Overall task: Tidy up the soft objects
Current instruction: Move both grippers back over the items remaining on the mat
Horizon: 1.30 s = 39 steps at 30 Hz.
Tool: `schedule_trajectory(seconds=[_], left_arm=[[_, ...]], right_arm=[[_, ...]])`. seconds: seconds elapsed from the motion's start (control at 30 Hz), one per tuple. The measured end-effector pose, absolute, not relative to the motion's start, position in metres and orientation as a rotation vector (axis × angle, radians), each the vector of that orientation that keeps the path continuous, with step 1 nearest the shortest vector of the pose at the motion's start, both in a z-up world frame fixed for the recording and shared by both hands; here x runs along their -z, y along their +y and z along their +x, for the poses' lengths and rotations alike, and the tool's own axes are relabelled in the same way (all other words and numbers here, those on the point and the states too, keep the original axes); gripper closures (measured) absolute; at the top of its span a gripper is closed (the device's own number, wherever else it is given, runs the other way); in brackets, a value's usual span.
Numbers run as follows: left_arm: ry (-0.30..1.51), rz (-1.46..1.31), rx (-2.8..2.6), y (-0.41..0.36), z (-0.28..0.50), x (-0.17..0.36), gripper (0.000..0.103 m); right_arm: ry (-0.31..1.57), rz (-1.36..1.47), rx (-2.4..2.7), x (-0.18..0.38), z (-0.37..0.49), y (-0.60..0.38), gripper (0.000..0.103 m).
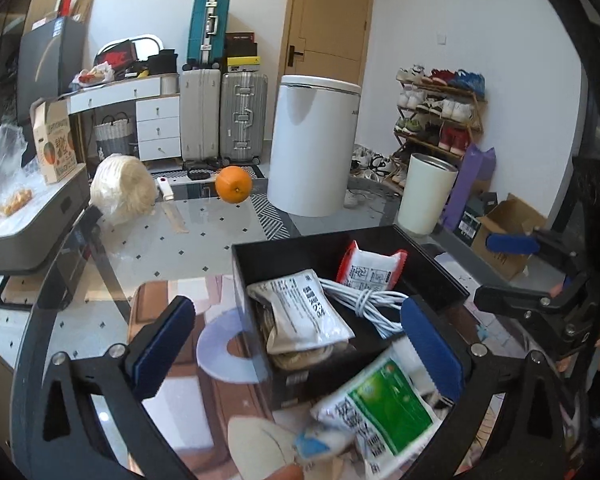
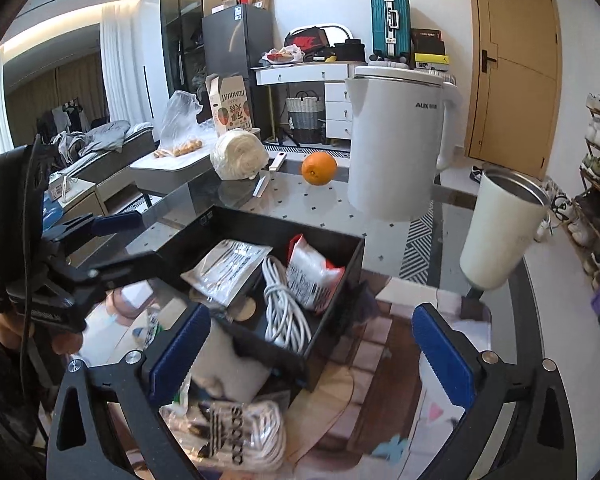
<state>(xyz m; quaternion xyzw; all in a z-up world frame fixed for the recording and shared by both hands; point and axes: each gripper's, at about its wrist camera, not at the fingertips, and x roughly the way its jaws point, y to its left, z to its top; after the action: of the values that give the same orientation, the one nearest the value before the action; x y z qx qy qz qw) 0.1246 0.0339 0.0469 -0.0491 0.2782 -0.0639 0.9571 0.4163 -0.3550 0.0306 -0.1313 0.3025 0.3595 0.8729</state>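
Nearest: left gripper [image 1: 300,344] & right gripper [image 2: 308,348], fingers wide apart, empty. Green-white soft packet [image 1: 384,412] lies just outside the black rectangular box [image 1: 440,268] on the glass tabletop [image 1: 204,236], prob. awaiting sorting. Inside: pouches, white cable [image 1: 364,300].

glossy glass table [image 1: 204,236], matt black box [image 1: 300,252]

Both fisheye views are bright with even daylight, and a lit ceiling strip [image 2: 72,20] glows at upper left of the right view. The glass worktop [image 1: 204,236] gives soft reflections. Edges bend strongly and darken to black. The nearest packets [image 1: 380,412] are blurred; the far room is sharp.
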Motion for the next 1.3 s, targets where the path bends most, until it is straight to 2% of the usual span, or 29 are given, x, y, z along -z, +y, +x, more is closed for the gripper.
schedule_trajectory(seconds=[0.8,1.3], left_arm=[[0.571,-0.030,0.075,0.018,0.070,-0.032,0.000],[0.625,-0.007,0.123,0.017,0.057,-0.018,0.000]], right_arm=[[0.687,-0.302,-0.772,-0.014,0.346,-0.379,0.001],[0.797,-0.405,-0.866,0.023,0.332,-0.356,0.001]])
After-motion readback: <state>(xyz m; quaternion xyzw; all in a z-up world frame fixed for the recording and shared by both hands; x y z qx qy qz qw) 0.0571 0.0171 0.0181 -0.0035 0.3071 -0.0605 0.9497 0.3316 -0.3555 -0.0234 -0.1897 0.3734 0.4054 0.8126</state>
